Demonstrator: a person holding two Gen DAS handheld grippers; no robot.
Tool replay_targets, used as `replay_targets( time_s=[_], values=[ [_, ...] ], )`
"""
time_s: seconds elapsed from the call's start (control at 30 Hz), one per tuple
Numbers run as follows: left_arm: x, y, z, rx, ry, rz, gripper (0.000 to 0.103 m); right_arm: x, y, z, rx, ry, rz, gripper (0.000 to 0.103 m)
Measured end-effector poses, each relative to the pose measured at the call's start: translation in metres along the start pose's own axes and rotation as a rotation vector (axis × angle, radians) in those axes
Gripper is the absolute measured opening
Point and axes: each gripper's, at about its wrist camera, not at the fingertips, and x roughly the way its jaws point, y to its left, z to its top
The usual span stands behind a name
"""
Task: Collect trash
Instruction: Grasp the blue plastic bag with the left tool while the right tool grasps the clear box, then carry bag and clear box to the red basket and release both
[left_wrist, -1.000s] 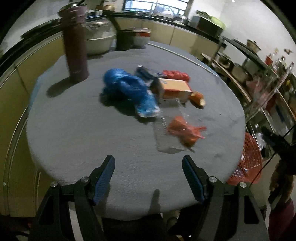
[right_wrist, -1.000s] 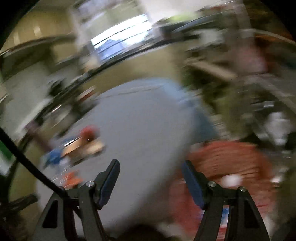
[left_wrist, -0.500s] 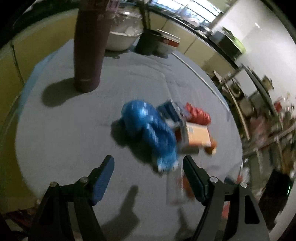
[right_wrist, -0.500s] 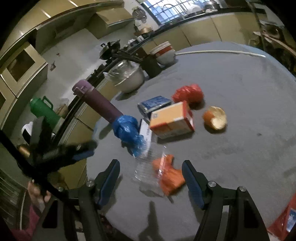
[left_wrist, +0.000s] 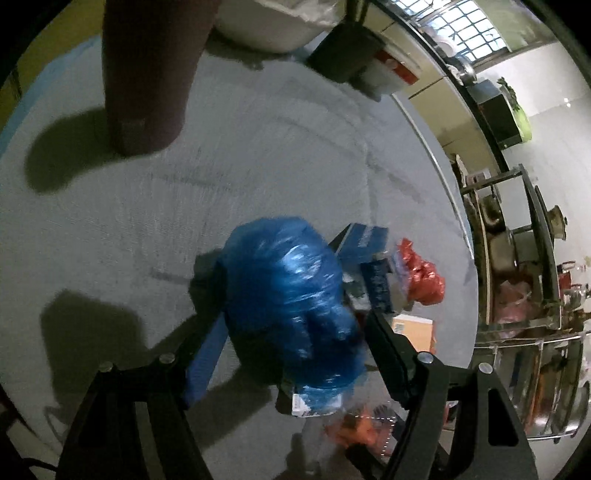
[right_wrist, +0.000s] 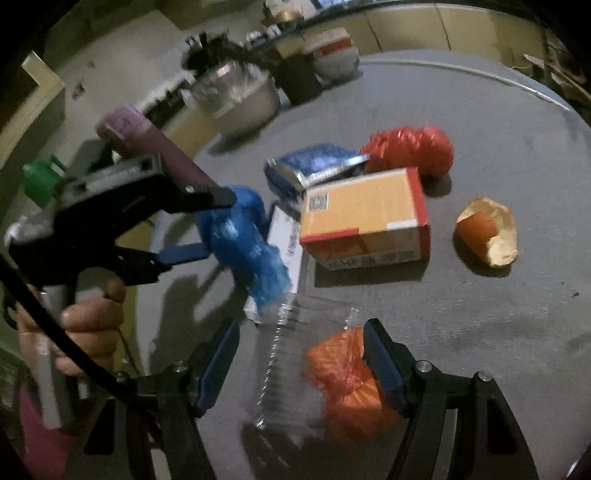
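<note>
Box (right_wrist: 364, 210) between bag (right_wrist: 240, 236) (left) and peel (right_wrist: 487, 230).

Trash heaped together on the grey counter (right_wrist: 480, 332)

A crumpled blue bag (right_wrist: 243, 236), clear plastic box (right_wrist: 295, 362) with orange wrapper (right_wrist: 343, 380), orange carton (right_wrist: 365, 218) lying flat, blue packet (right_wrist: 314, 166), red bag (right_wrist: 410, 151), and peel (right_wrist: 487, 232) apart.

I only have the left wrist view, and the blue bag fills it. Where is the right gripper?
Observer: The right gripper hangs open; a clear plastic container and an orange bag lie between its fingers.
Operator: Any trash beyond the box?
Observer: Orange peel lies alone on the table, apart from the cardboard box.
Operator: Are my jaws round the bag?
Observer: The left gripper straddles the blue bag; its jaws have just been closing. Whether the pads press, I cannot tell.
</note>
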Motion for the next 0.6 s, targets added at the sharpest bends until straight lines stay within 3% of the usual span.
replay_targets(
  time_s=[0.1, 0.17, 0.2, 0.43, 0.6],
  values=[
    [0.009, 0.009, -0.004, -0.017, 0.024, -0.025, 0.057, -0.004, 0.007, -0.003, -0.038, -0.025, 0.010, 0.049],
    [0.009, 0.012, -0.005, -0.023, 0.014, -0.045, 0.050, -0.011, 0.009, -0.007, -0.055, -0.059, 0.021, 0.048],
    [0.006, 0.014, -0.007, -0.025, 0.003, -0.046, 0.036, -0.016, 0.009, -0.009, -0.060, -0.074, 0.032, 0.048],
    [-0.029, 0.018, -0.026, 0.026, -0.077, -0.030, 0.034, -0.055, -0.010, -0.018, 0.051, -0.162, 0.217, 0.048],
    [-0.065, 0.005, -0.058, 0.127, -0.148, 0.006, 0.034, -0.083, -0.037, -0.022, 0.171, -0.233, 0.377, 0.048]
  ],
)
